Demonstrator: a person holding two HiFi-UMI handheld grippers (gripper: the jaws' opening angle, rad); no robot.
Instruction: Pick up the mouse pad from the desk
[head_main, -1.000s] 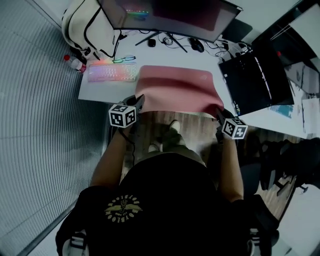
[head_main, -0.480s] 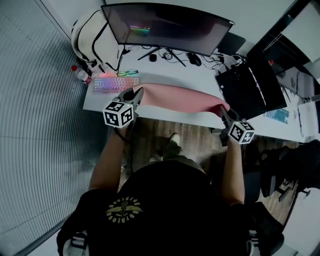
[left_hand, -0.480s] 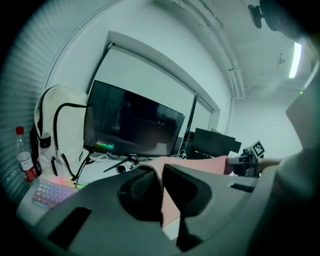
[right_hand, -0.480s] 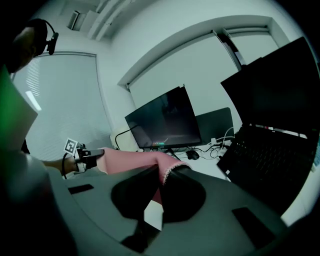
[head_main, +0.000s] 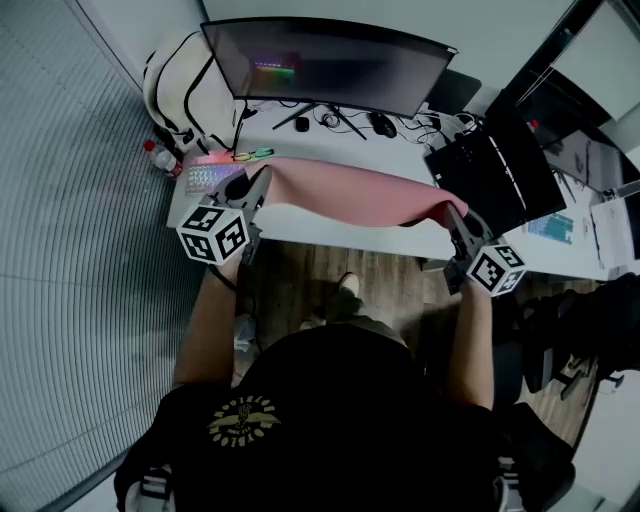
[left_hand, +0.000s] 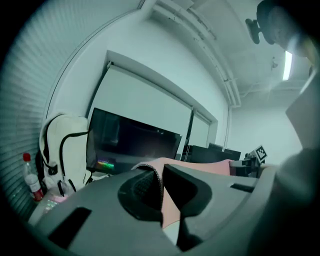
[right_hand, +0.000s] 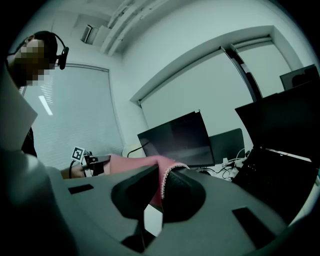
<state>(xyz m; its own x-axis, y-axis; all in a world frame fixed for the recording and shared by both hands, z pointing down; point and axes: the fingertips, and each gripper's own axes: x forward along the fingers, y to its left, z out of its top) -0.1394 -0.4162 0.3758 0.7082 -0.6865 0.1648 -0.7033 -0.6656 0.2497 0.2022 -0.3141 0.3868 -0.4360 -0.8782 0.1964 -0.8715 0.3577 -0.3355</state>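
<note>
The large pink mouse pad (head_main: 350, 195) hangs in the air above the white desk (head_main: 330, 150), stretched between my two grippers. My left gripper (head_main: 262, 180) is shut on its near left corner, the stitched pink edge (left_hand: 161, 185) pinched between the dark jaws. My right gripper (head_main: 456, 215) is shut on the near right corner, where the pink edge (right_hand: 161, 185) shows between its jaws. From the left gripper view the pad (left_hand: 200, 167) runs toward the other gripper. Both grippers point nearly level toward the monitor.
A curved monitor (head_main: 330, 65) stands at the back of the desk, with cables and a mouse (head_main: 383, 124) behind. A lit keyboard (head_main: 212, 177) lies at the left, a white backpack (head_main: 185, 85) and a bottle (head_main: 160, 155) beside it. A black laptop (head_main: 490, 170) sits at the right.
Both grippers have risen with the mouse pad's near corners. The pad lay flat on the desk a second ago and is now lifted off it, seen nearly edge-on.
</note>
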